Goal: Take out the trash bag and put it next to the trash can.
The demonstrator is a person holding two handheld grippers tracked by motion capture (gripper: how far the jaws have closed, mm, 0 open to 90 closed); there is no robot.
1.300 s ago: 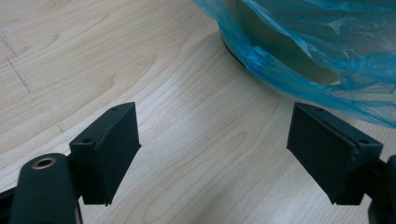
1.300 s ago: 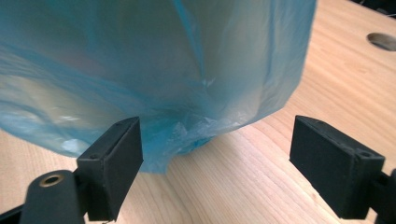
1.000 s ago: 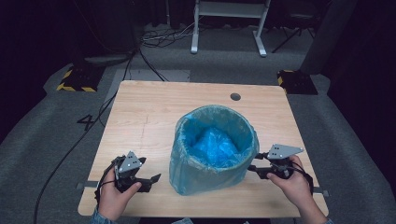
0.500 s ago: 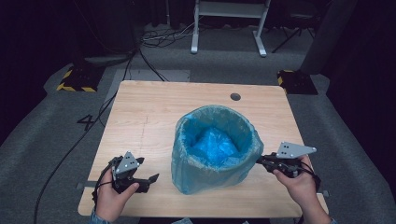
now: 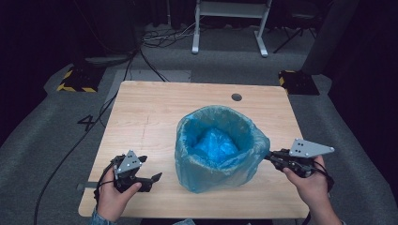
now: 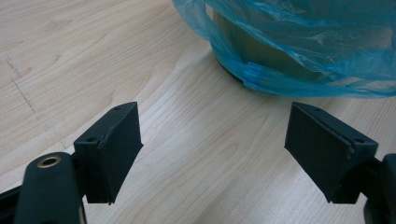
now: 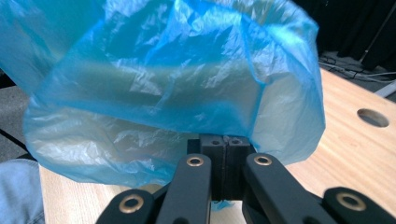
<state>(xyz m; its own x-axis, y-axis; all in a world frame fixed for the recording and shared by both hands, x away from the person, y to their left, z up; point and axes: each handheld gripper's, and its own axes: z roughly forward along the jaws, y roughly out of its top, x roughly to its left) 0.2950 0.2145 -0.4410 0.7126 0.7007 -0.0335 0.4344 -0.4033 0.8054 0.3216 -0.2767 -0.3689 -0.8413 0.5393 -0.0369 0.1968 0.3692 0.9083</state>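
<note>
**Bag edge caught on the right, left side still to do**

Right gripper (image 5: 272, 158) is clamped on the overhanging edge of the blue bag (image 5: 220, 145), its two black jaws pressed flat together in the right gripper view with a scrap of blue film poking out below them. From above, the plastic is drawn out into a point toward my right hand (image 5: 310, 182), so I judge the liner has begun to come away from the bin (image 6: 261, 51) on that side.

Left gripper (image 5: 152, 179) sits low over the table (image 5: 155, 108), near the bin's base but apart from it, jaws spread wide with nothing between them. In the left gripper view the bag's skirt still hangs down around the bin wall almost to the wood.

So one edge is gripped; the rest of the rim is still folded over the bin, which stands on the near half of the table, slightly right of centre. I judge the left edge needs taking next, then the whole liner lifted free.

I can read no brand or label on bag, bin or grippers. A figure like a "4" (image 5: 88, 123) is marked on the floor left of the table.
</note>
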